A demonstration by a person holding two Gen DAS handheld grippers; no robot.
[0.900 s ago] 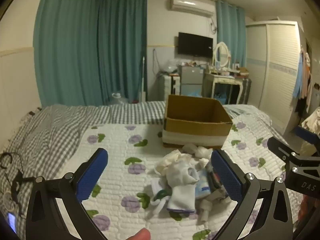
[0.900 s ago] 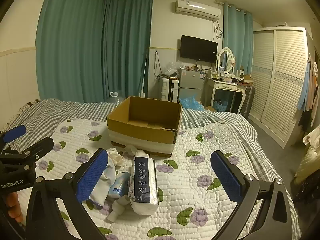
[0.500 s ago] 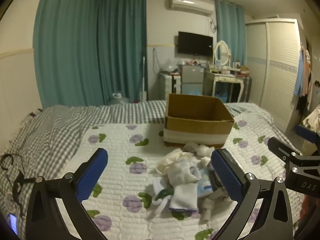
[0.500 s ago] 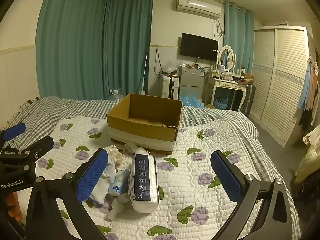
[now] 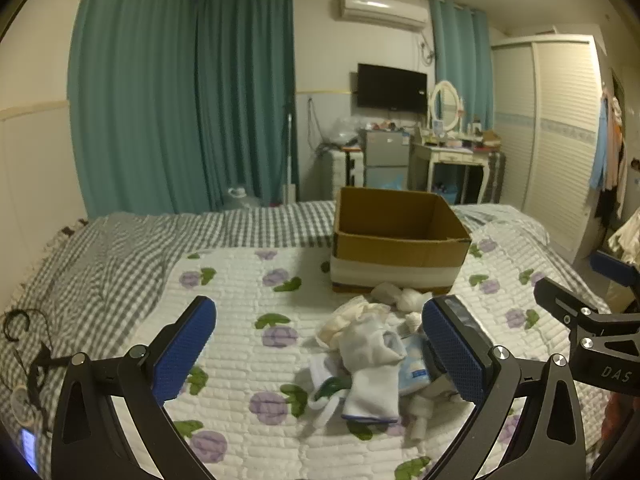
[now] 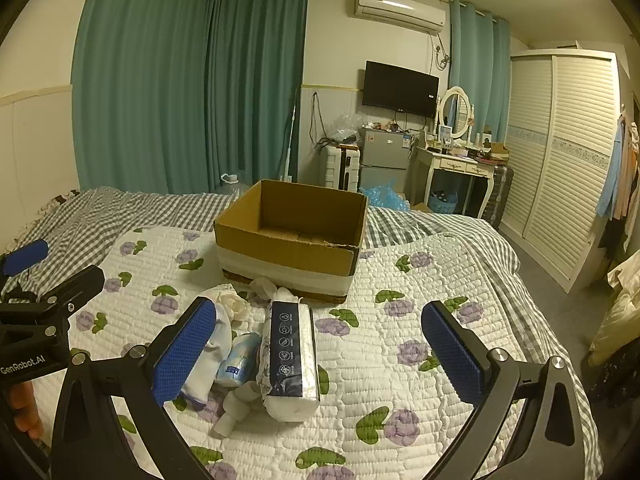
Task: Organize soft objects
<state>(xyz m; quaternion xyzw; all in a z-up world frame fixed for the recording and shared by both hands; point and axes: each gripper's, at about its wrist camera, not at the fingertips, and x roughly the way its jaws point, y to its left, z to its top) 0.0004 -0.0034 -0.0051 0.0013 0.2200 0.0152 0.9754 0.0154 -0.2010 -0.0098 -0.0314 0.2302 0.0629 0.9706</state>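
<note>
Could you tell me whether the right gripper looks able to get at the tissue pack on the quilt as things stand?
Probably yes: the right gripper is open and empty, and the tissue pack lies uncovered just ahead between its fingers, with only a small blue packet alongside.

Two wrist fisheyes side by side above the quilt (image 5: 240,292), facing forward, sharing the cardboard box (image 6: 296,232) ahead, each seeing the other's gripper

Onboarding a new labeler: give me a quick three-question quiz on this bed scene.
1. True or false: the cardboard box already holds socks.
2. Which item lies nearest the right gripper: A) tissue pack B) white sock C) the box?
3. Fill in: the left gripper is ____.

Key: 1. False, what shows of its inside is bare. 2. A. 3. Open, holding nothing.
</note>
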